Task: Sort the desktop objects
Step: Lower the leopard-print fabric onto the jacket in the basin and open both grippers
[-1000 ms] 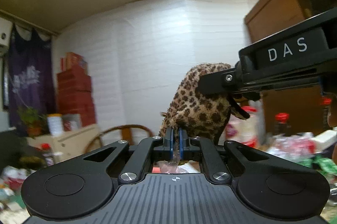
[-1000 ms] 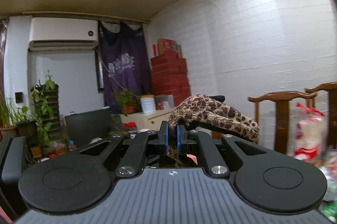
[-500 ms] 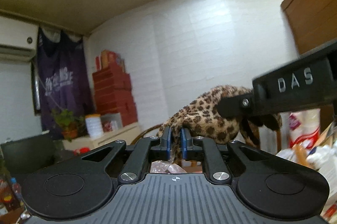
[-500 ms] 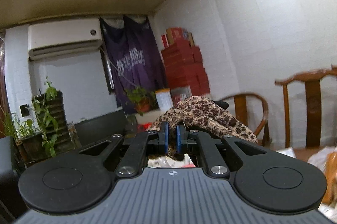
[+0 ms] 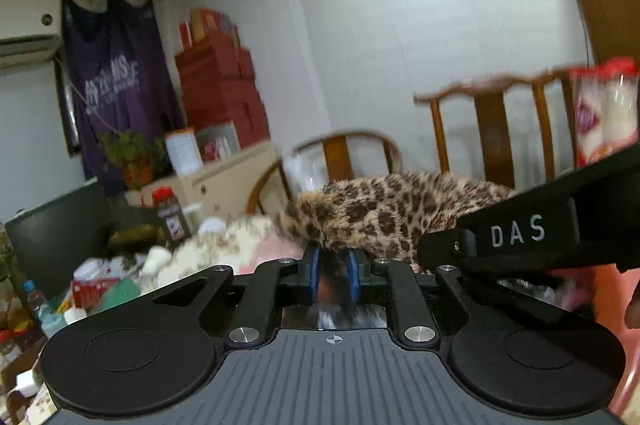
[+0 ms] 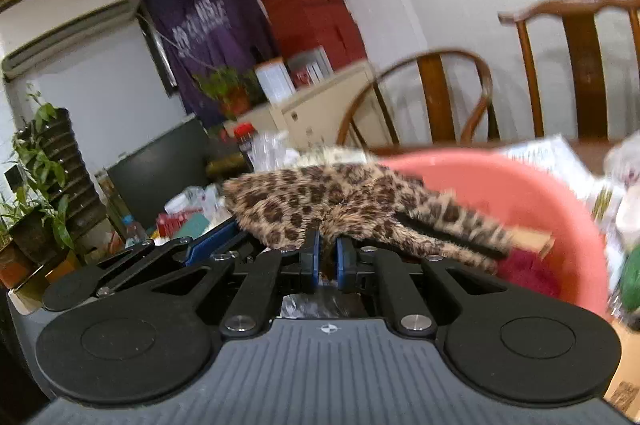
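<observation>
A furry leopard-print cloth (image 6: pixel 320 201) hangs stretched between both grippers, just above a pink plastic basin (image 6: pixel 520 193). My right gripper (image 6: pixel 328 257) is shut on the cloth's near edge, which is pinched between its blue pads. In the left wrist view the cloth (image 5: pixel 400 209) lies over the tips of my left gripper (image 5: pixel 332 277). Its jaws are opening: a clear gap shows between the pads and the cloth's edge rests loosely there. The right gripper's black body marked DAS (image 5: pixel 520 237) crosses that view at the right. A blue finger (image 6: pixel 210 243) of the left gripper shows under the cloth's left end.
Wooden chairs (image 6: pixel 440 97) stand behind the table. The tabletop is crowded with packets, a red-capped jar (image 5: pixel 168 213), bottles (image 5: pixel 34 301) and a black box (image 6: pixel 160 169). A bag of white rolls (image 5: pixel 604 113) stands at the right, and potted plants (image 6: pixel 36 185) at the far left.
Both grippers have come down with the cloth, from near the ceiling view to table height, and the pink basin has come into view. The left pads have parted; the right pads stay pinched.
</observation>
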`<state>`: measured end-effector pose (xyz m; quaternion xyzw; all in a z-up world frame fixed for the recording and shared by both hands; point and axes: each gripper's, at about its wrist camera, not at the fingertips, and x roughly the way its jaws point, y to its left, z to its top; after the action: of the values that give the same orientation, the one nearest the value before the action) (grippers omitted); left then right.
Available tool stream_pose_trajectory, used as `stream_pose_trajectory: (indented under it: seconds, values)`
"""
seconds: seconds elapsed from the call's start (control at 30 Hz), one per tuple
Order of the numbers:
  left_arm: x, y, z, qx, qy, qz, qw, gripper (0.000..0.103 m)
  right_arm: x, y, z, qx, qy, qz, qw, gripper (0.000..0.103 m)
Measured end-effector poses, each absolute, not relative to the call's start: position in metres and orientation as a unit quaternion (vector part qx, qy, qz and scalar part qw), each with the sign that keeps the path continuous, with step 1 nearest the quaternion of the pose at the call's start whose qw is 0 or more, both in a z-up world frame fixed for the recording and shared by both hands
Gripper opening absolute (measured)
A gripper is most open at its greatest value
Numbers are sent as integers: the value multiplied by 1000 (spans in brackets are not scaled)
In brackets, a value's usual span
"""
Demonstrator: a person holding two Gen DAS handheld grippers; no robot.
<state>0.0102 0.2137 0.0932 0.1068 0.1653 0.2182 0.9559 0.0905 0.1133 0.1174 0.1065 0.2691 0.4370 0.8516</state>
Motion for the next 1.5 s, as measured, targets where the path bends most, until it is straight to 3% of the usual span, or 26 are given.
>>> stream_pose_trajectory:
  seconds: [0.23,0.3,0.43,0.5,0.57,0.63,0.7,0.9,0.97,1.27,1.5]
  values:
    - [31,240,79,76,249,210,943,22,107,140,95,90,331,407,846,11]
    - [34,243,77,76,265,206,939,29,112,146,91,88,355,398,841,11]
    - [42,246,74,77,293,206,930,30,116,153,87,74,386,388,834,12]
    - [42,247,75,79,295,209,929,34,116,153,87,75,395,386,830,18]
    - [37,244,76,86,288,222,928,47,112,150,88,71,393,385,832,29]
    - [28,241,77,94,271,233,929,67,109,140,89,78,391,380,835,38]
    - [16,241,78,85,254,234,935,76,107,134,90,81,383,381,838,47]
    - [-19,226,88,78,220,217,948,92,81,93,102,89,337,385,855,84]
    - [-28,215,91,87,215,212,949,92,69,77,109,90,315,381,864,87]
    - [-50,184,94,74,211,174,959,103,44,11,129,90,277,379,878,89]
    - [-60,172,91,67,201,180,960,103,31,-60,125,92,248,375,888,89]
